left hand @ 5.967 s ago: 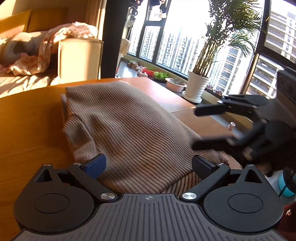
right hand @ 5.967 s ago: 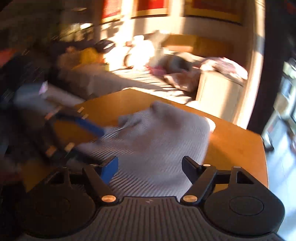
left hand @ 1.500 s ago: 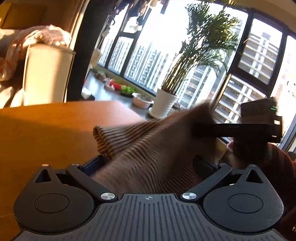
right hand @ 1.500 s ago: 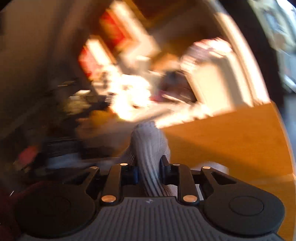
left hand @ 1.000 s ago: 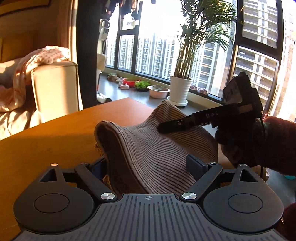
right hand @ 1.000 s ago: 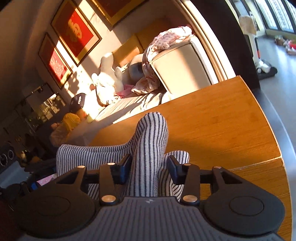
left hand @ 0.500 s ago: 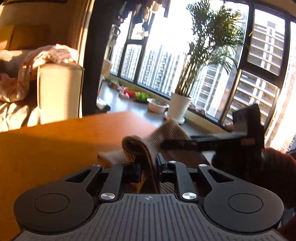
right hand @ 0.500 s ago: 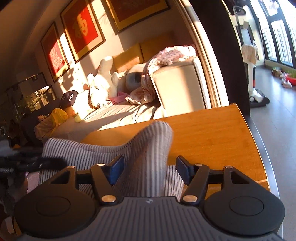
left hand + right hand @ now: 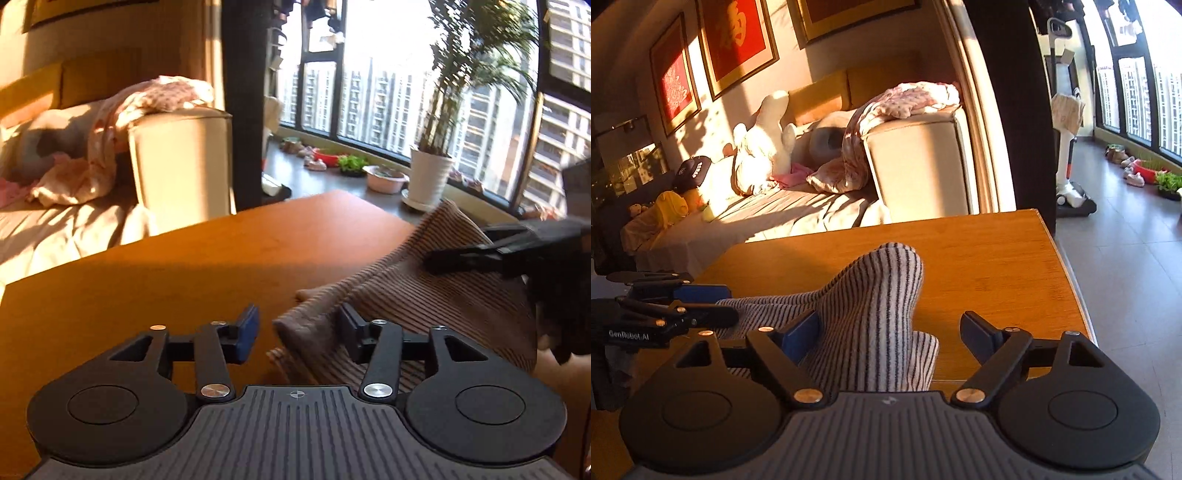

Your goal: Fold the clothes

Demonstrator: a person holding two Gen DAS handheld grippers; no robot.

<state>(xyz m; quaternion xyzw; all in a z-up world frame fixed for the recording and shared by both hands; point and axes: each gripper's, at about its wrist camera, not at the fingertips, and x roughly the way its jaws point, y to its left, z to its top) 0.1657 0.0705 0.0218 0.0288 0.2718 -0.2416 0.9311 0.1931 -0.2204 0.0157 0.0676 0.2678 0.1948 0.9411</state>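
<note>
A striped knit garment [image 9: 424,295] lies bunched and partly folded on the wooden table [image 9: 147,280]. In the left wrist view my left gripper [image 9: 297,328] is open, and a fold of the garment pokes between its fingers near the right one. My right gripper [image 9: 461,254] shows at the right, over the garment. In the right wrist view my right gripper [image 9: 894,332] is open, with a raised hump of the striped garment [image 9: 871,306] standing between its fingers. My left gripper [image 9: 683,302] shows at the left edge, open.
The table [image 9: 979,251] ends at its far and right edges. A beige sofa [image 9: 916,162] with blankets and a plush toy stands behind it. A potted palm [image 9: 430,177] and bowls sit by the window. A vacuum [image 9: 1067,166] stands on the floor.
My left gripper has opened and let go of the fold it pinched half a second ago. My right gripper has opened wider. The garment has sunk onto the table.
</note>
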